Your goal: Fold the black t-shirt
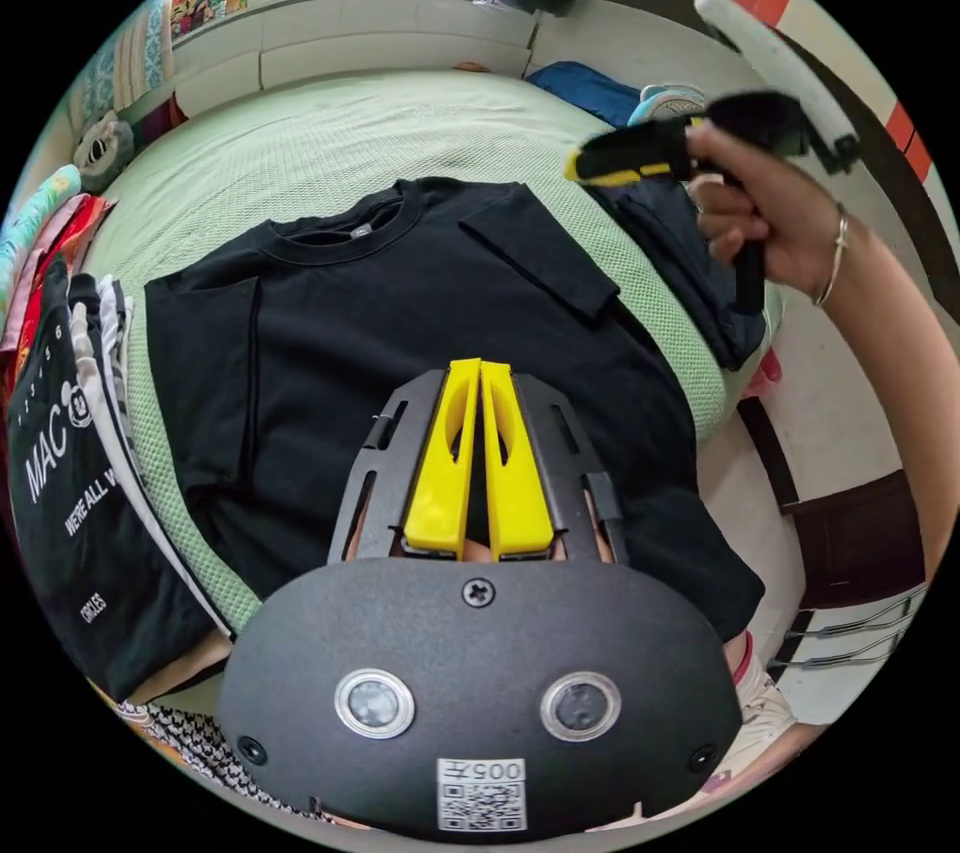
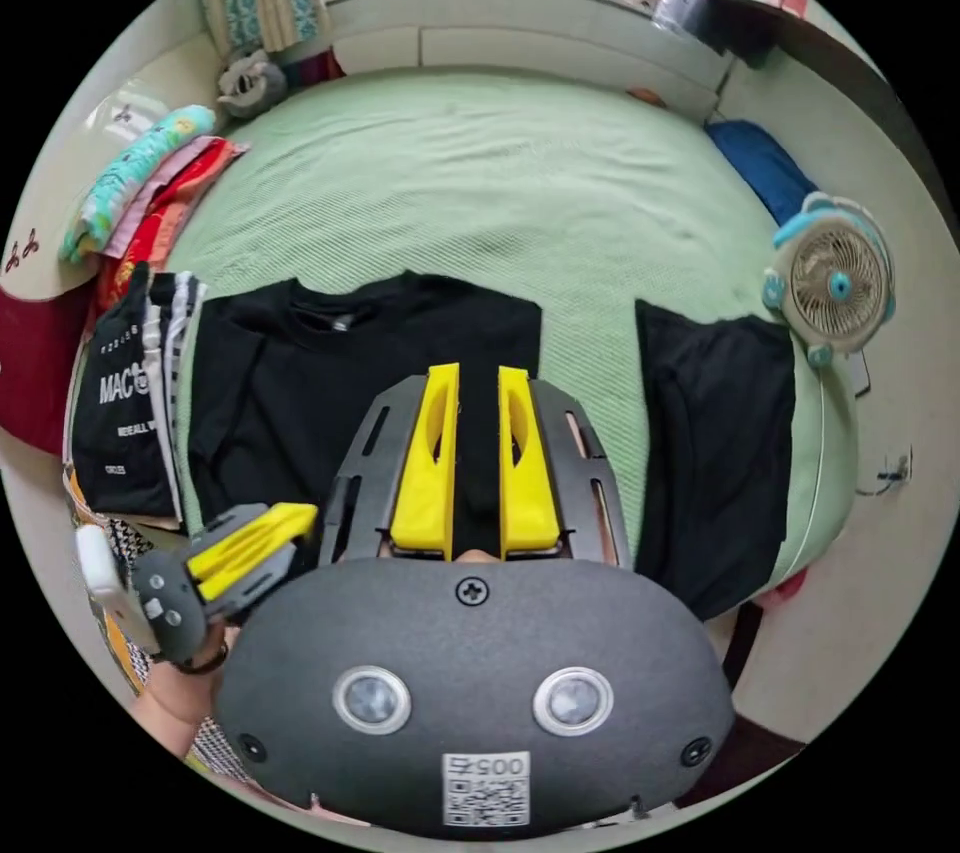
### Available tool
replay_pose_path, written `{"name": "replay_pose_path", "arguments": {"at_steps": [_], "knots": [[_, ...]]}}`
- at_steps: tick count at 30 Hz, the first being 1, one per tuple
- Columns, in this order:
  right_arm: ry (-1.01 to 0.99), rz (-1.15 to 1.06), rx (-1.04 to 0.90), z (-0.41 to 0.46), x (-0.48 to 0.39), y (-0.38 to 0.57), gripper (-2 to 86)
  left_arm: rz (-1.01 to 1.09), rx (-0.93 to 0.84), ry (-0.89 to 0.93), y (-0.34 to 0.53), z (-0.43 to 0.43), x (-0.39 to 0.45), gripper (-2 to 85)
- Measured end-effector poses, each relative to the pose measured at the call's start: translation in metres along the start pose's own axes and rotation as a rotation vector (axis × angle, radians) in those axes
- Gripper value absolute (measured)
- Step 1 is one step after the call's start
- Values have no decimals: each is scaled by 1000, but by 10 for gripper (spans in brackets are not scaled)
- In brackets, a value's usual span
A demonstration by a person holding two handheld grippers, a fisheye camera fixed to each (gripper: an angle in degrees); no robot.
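Note:
The black t-shirt [image 1: 420, 313] lies flat on the green bed [image 1: 330, 143], collar at the far side, with both sleeves turned in over the body and the hem hanging over the near edge. My left gripper [image 1: 480, 365] hovers over the shirt's lower middle, its yellow jaws shut with nothing between them. A hand holds my right gripper [image 1: 585, 168] in the air above the shirt's right shoulder. In the right gripper view the shirt [image 2: 330, 363] is below, the right gripper [image 2: 478, 375] stands slightly open and empty, and the left gripper [image 2: 295, 520] sits at the lower left.
A stack of folded clothes [image 2: 125, 413], topped by a black printed shirt, lies left of the t-shirt. Another folded dark garment [image 2: 715, 433] lies on the bed's right side. A small fan [image 2: 830, 278] and a blue item [image 2: 760, 163] sit by the right edge. Plenty of bare bedcover [image 2: 480, 183] beyond.

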State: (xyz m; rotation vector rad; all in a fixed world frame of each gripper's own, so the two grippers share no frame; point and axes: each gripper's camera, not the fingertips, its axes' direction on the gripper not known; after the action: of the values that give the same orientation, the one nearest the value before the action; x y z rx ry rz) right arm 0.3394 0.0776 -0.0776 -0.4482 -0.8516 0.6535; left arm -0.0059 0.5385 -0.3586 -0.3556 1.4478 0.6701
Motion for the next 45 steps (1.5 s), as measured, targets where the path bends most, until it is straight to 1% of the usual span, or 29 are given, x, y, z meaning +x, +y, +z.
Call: {"name": "replay_pose_path", "arguments": {"at_steps": [2, 6, 8, 13, 16, 17, 20, 23, 29, 33, 36, 38, 41, 45], "knots": [[24, 62, -54, 24, 24, 16, 54, -8, 1, -5, 2, -3, -5, -4], [15, 132, -69, 50, 50, 34, 71, -48, 4, 28, 7, -8, -17, -5], [-45, 166, -26, 56, 62, 35, 79, -57, 5, 20, 9, -10, -22, -5], [-147, 195, -14, 75, 65, 26, 80, -68, -9, -13, 16, -15, -38, -6], [-108, 161, -32, 90, 52, 19, 66, -87, 0, -12, 20, -21, -49, -6], [-50, 150, -40, 94, 46, 16, 42, -93, 2, -10, 20, -22, -51, -6], [-17, 93, 0, 91, 37, 10, -4, -128, 3, 26, 24, -26, -61, -6], [-10, 113, 63, 82, 44, 0, -10, -138, -3, 37, 27, -28, -67, -6], [65, 200, 134, 66, 65, -31, -10, -134, -23, -47, 33, -28, -73, -3], [18, 234, 86, 64, 74, -36, 3, -169, -44, -48, 38, -26, -81, 13], [25, 203, 106, 58, 75, -12, 26, -189, -49, -47, 42, -27, -85, 45], [-45, 139, 45, 60, 76, 19, 62, -198, -55, -47, 45, -28, -86, 64], [-62, 52, 9, 55, 72, 72, 82, -215, -56, -43, 55, -30, -87, 89], [-104, 5, -21, 42, 72, 137, 99, -210, -64, -60, 74, -34, -80, 109]]}}
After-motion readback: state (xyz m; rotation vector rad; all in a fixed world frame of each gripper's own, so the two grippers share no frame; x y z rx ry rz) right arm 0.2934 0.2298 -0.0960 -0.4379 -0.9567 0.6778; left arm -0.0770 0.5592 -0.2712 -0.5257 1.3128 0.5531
